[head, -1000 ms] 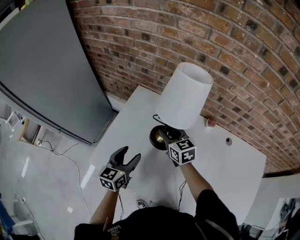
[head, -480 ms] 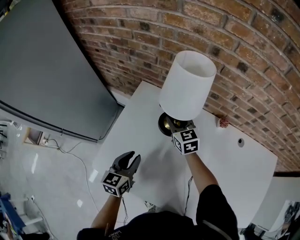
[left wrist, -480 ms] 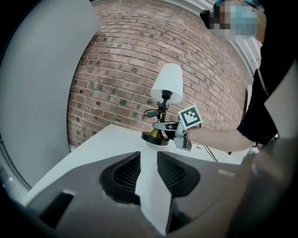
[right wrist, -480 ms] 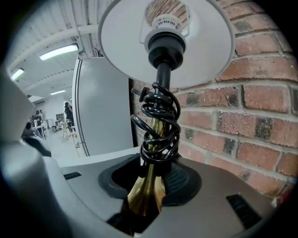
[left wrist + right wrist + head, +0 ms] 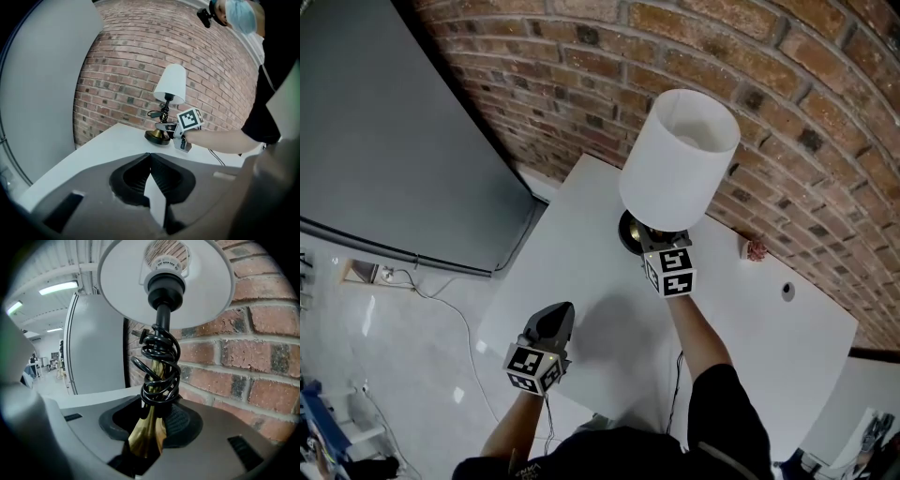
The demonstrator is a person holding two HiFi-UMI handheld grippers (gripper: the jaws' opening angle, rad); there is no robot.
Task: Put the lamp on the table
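Note:
A lamp with a white shade [image 5: 680, 159] and a round dark-and-brass base [image 5: 628, 232] stands upright on the white table [image 5: 572, 253], close to the brick wall. My right gripper [image 5: 656, 241] is shut on its brass stem [image 5: 149, 430], just below the black cord coiled round the stem [image 5: 159, 371]. The shade [image 5: 164, 277] spreads overhead in the right gripper view. My left gripper [image 5: 560, 311] hovers over the table's near left part, jaws shut on nothing. In the left gripper view the lamp [image 5: 170, 83] and the right gripper [image 5: 169, 129] are ahead of the closed tips [image 5: 150, 155].
The brick wall [image 5: 825, 112] runs behind the table. A large grey panel [image 5: 403, 141] stands to the left. A small pinkish thing [image 5: 757, 249] and a round hole [image 5: 787, 291] are on the table's right part. A cable [image 5: 441, 302] trails on the floor.
The left gripper's jaws have gone from open to shut, with nothing in them. The right gripper has carried the lamp farther in toward the wall.

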